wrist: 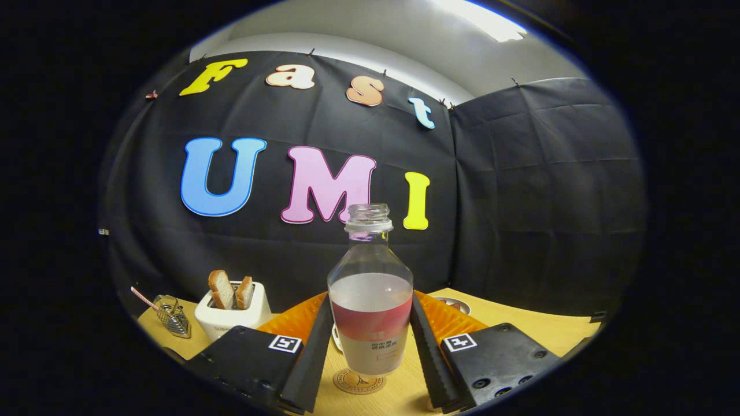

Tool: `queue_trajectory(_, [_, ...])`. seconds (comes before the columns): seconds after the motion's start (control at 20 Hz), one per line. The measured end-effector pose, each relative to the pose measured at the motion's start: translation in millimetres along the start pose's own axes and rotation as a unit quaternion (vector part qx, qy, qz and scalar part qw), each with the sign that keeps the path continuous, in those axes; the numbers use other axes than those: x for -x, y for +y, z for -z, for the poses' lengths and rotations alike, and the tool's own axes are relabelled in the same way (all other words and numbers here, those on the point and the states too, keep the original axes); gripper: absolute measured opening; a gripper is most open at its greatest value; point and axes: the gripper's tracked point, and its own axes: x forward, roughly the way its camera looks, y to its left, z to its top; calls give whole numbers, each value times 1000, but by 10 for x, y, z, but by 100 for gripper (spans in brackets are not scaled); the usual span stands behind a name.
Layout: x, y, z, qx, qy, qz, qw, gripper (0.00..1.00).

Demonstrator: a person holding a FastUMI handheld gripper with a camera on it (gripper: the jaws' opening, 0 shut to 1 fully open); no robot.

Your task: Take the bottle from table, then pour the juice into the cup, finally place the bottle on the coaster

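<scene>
Bottle [370,300] upright, uncapped, part full, over round coaster [358,382] on table [520,323]. My gripper [370,346] clamps it, both fingers [315,346] pressing its sides. Toaster [233,315] beyond, left.

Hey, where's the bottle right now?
In the gripper view the bottle stands upright between the tool's two fingers, which press on its sides, directly over the round coaster on the table.

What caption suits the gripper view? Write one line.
Gripper shut on open juice bottle held upright above the coaster.
</scene>
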Motion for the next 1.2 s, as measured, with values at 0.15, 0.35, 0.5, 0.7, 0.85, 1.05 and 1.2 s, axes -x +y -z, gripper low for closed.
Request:
queue_trajectory(0.15, [-213,135,316,12,17,-5,1000,74])
queue_trajectory(0.35, [-355,221,793,11,48,5,999,74])
queue_trajectory(0.5, [-380,280,1079,17,68,-1,998,75])
queue_trajectory(0.7, [-418,248,1305,13,82,4,997,75])
queue_trajectory(0.85, [-424,261,1455,3,92,-1,996,75])
queue_trajectory(1.05, [-414,275,1507,2,95,-8,995,75])
queue_trajectory(1.2, [-450,276,1511,-1,92,-10,996,75])
